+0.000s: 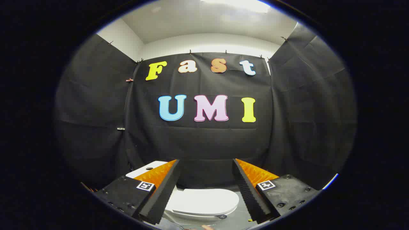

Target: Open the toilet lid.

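A white toilet stands low down, seen between and below my fingers. Its lid (pixel 204 201) lies flat and closed over the bowl, with the rounded front end toward the right finger. The white tank top (pixel 145 168) peeks out behind the left finger. My gripper (pixel 206 163) is open, its two fingers spread wide apart with nothing between them. It hovers well above the lid and touches nothing.
Black cloth walls close in the booth behind and on both sides. Grey floor (pixel 238 217) shows to the right of the toilet bowl. White ceiling and a bright lamp are overhead.
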